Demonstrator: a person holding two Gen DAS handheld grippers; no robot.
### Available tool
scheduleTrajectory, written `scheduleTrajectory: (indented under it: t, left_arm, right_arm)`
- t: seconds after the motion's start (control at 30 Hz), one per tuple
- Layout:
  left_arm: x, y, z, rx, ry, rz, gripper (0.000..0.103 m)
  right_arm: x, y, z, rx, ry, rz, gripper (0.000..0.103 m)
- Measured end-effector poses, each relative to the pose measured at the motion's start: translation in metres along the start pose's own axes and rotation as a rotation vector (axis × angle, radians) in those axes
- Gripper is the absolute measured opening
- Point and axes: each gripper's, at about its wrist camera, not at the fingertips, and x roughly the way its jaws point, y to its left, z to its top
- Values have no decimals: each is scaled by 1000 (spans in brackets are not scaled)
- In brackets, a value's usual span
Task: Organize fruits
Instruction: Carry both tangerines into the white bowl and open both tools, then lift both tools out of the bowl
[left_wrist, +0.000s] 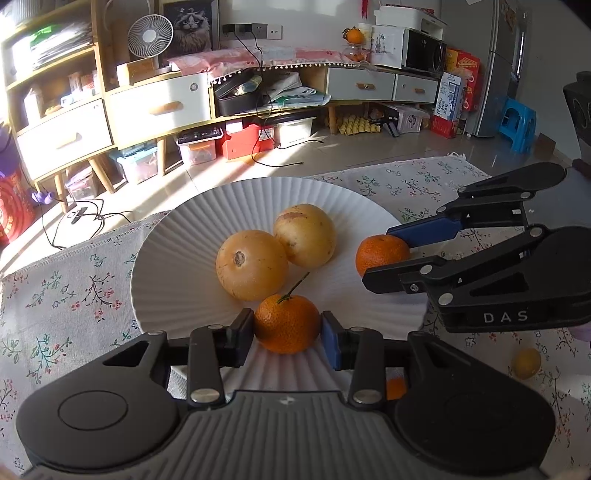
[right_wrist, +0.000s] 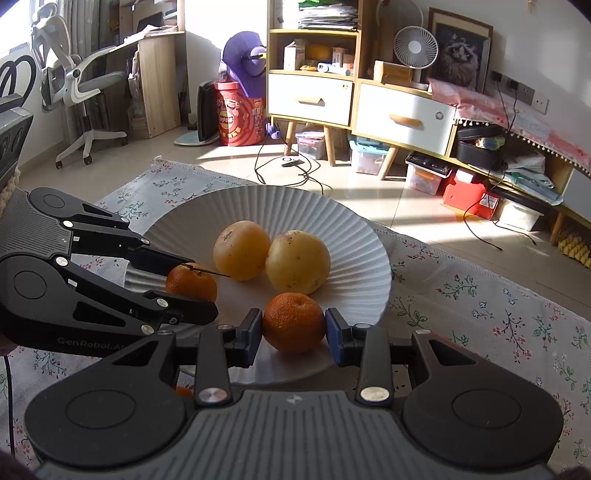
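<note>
Both claws are over the white fluted plate on the floral-cloth surface, each pinching a fruit. The left claw is closed on a small orange mandarin with a thin green stem, held at the plate's near rim. The right claw grips a second, stemless orange mandarin at the rim on its own side.

The risk, as I see it, is crowding: the two claws sit close together over one plate, and their outer fingers could knock each other when they part. A mandarin let go on the sloping rim might roll outward onto the cloth, or inward against the two large yellow-tan round fruits that rest touching each other mid-plate. A hard squeeze could bruise the soft peel.

Both mandarins look bright, pebbled and intact. A small yellow fruit lies off the plate on the cloth.
</note>
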Motion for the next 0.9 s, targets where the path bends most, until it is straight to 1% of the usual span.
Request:
scheduleTrajectory:
  t: [0.1,0.2,0.27,0.5,0.57,0.63,0.73,0.8,0.83,0.9]
  left_arm:
    - [0,0,0,4,-1,-1,32]
    - [-1,0,1,0,-5,1,37]
    - [-3,0,2,-1,-10,3,45]
    - [-15,-3,3,11,-29,15,65]
    - [-20,-5,2,9,-37,13,72]
    - [-24,-6,2,8,-44,16,75]
    - [-32,-8,0,6,-51,21,80]
    - [-37,-9,-2,-1,-58,21,82]
    - [-40,-9,-3,-6,-61,22,85]
    - [-46,-10,-5,-11,-66,27,88]
  right_arm:
    - [-2,0,1,1,-10,3,34]
    - [-5,1,2,-2,-19,2,35]
    - [-7,1,2,-2,-23,2,39]
    - [-17,0,4,5,-37,-14,53]
    - [-22,0,6,14,-45,-13,58]
    - [-28,0,6,19,-51,-10,64]
    - [-35,1,7,12,-53,-15,68]
    - [-40,3,7,1,-54,-30,69]
    - [-43,4,7,0,-56,-38,70]
    - [-50,4,6,14,-61,-53,72]
